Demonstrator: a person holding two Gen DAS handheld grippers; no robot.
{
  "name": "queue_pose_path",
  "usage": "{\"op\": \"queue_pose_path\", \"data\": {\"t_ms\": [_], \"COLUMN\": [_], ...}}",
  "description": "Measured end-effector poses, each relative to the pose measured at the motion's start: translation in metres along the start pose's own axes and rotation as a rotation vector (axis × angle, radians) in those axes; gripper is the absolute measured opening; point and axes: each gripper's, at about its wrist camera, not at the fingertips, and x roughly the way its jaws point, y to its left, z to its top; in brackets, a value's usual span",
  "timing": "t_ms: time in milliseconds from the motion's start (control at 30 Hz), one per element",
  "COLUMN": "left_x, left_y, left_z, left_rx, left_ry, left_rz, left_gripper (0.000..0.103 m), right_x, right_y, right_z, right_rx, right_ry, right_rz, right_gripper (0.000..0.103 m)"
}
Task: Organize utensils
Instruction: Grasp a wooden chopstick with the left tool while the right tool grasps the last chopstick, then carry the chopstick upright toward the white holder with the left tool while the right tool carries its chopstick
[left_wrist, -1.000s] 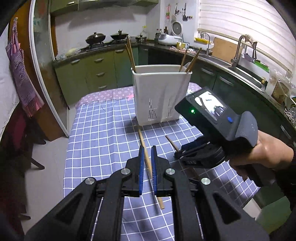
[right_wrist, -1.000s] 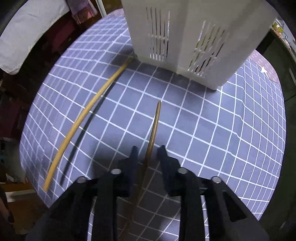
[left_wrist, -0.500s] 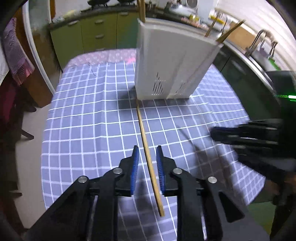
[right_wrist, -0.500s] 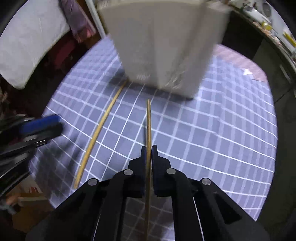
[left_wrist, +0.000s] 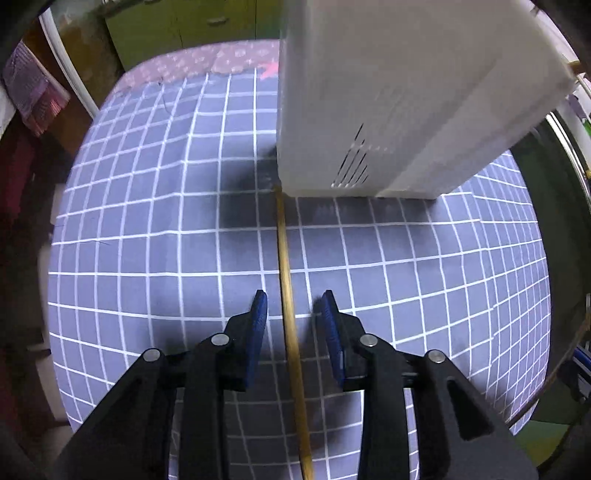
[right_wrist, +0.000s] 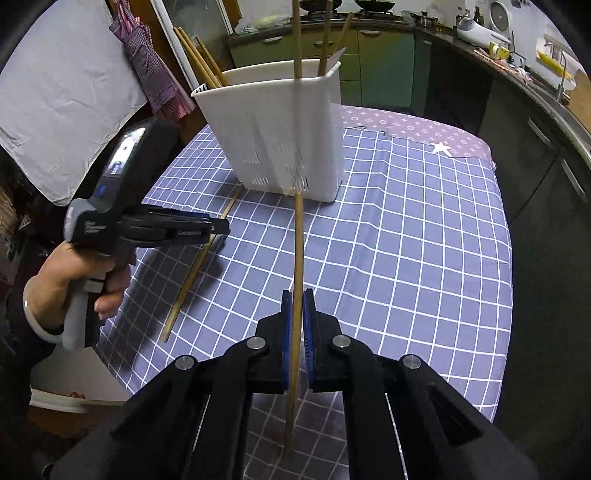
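A kitchen table under a blue checked cloth (right_wrist: 424, 229) carries a white slotted utensil holder (right_wrist: 280, 129) at upper centre of the right wrist view, several chopsticks already standing in it. The right gripper (right_wrist: 297, 321) is clamped tight on one chopstick (right_wrist: 298, 240), a thin, stiff, light and probably slick stick, held near its lower end so its tip points at the holder. The left gripper (left_wrist: 291, 317), jaws opening, straddles the second chopstick (left_wrist: 284, 258) lying flat on the cloth, seemingly without touching it, its far tip at the holder's foot; a pinch near mid-length should stop it swivelling.
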Motion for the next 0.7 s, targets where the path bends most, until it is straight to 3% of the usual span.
{"op": "queue_pose_path", "data": {"t_ms": [67, 133, 200, 433, 700], "left_x": [0.001, 0.001, 0.001, -0.009, -0.073], "left_y": [-0.003, -0.005, -0.006, 0.01, 0.032], "left_z": [0.003, 0.003, 0.002, -0.016, -0.052], "left_rx": [0.012, 0.022, 0.041, 0.037, 0.088], "left_ry": [0.001, 0.005, 0.007, 0.002, -0.185], "left_rz": [0.011, 0.036, 0.051, 0.011, 0.01], "left_gripper": [0.027, 0.013, 0.007, 0.006, 0.006], "right_x": [-0.005, -0.007, -0.008, -0.017, -0.036], "right_y": [-0.002, -0.002, -0.001, -0.001, 0.004], "right_z": [-0.002, -0.002, -0.002, -0.001, -0.001], "right_rx": [0.002, 0.003, 0.005, 0.008, 0.001], "right_ry": [-0.004, -0.008, -0.01, -0.035, -0.091], "right_rz": [0.004, 0.005, 0.007, 0.007, -0.001], "right_gripper": [0.007, 0.007, 0.007, 0.007, 0.007]}}
